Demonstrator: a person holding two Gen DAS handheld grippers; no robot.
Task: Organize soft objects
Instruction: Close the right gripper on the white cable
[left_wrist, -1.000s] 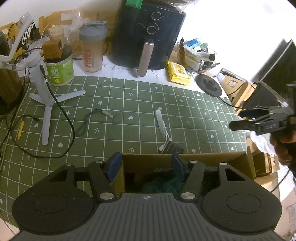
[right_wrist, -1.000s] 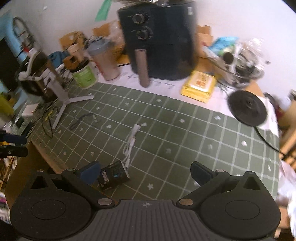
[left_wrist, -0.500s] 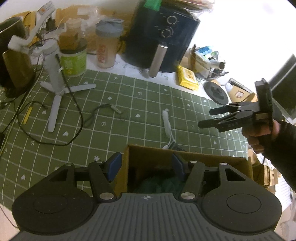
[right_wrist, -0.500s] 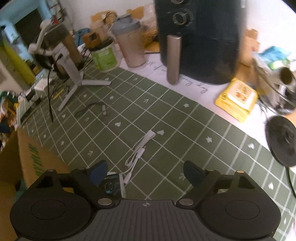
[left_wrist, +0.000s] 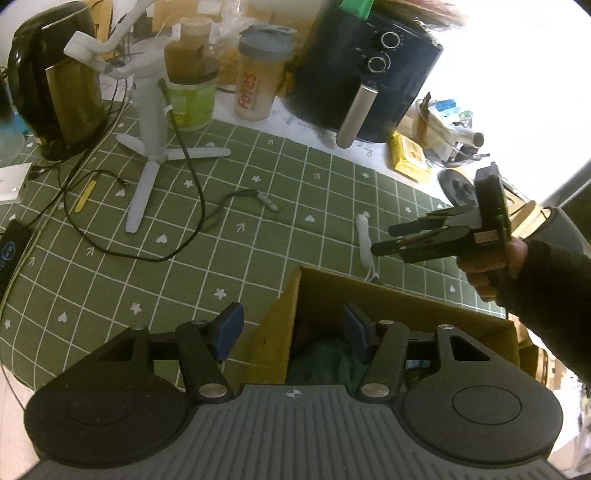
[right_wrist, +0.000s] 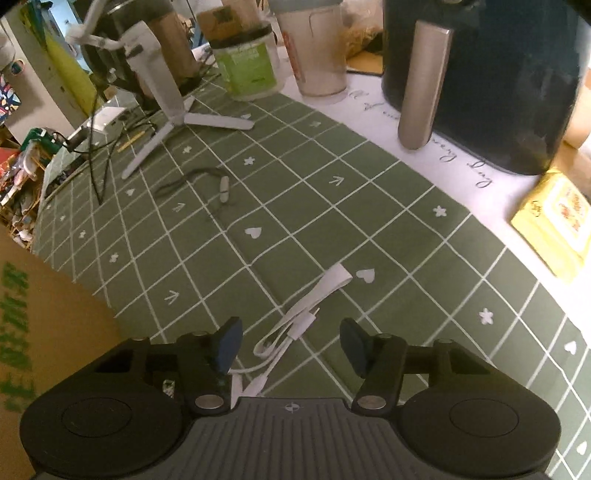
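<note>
My left gripper (left_wrist: 291, 332) is open and hangs over the corner of a cardboard box (left_wrist: 399, 299). The box's left wall runs between the fingers without touching either pad. A dark green cloth (left_wrist: 325, 362) lies inside the box. A white cord (right_wrist: 295, 325) lies looped on the green mat between the fingers of my right gripper (right_wrist: 291, 341). Its jaws are closing, and the pads are clear of the cord. In the left wrist view the right gripper (left_wrist: 382, 240), held by a hand in a dark sleeve, hovers beside the white cord (left_wrist: 364, 236). A thin black lanyard (right_wrist: 224, 184) lies farther out.
A black air fryer (left_wrist: 362, 74), a shaker bottle (left_wrist: 258, 85), a green tub (left_wrist: 192, 99) and a dark kettle (left_wrist: 62, 92) line the mat's far edge. A white tripod (left_wrist: 147, 147) with black cables stands to the left. A yellow pack (right_wrist: 557, 218) lies to the right.
The right gripper came down towards the mat and over the white cord, and its jaws narrowed. The left gripper rolled a little and stayed over the box corner.
</note>
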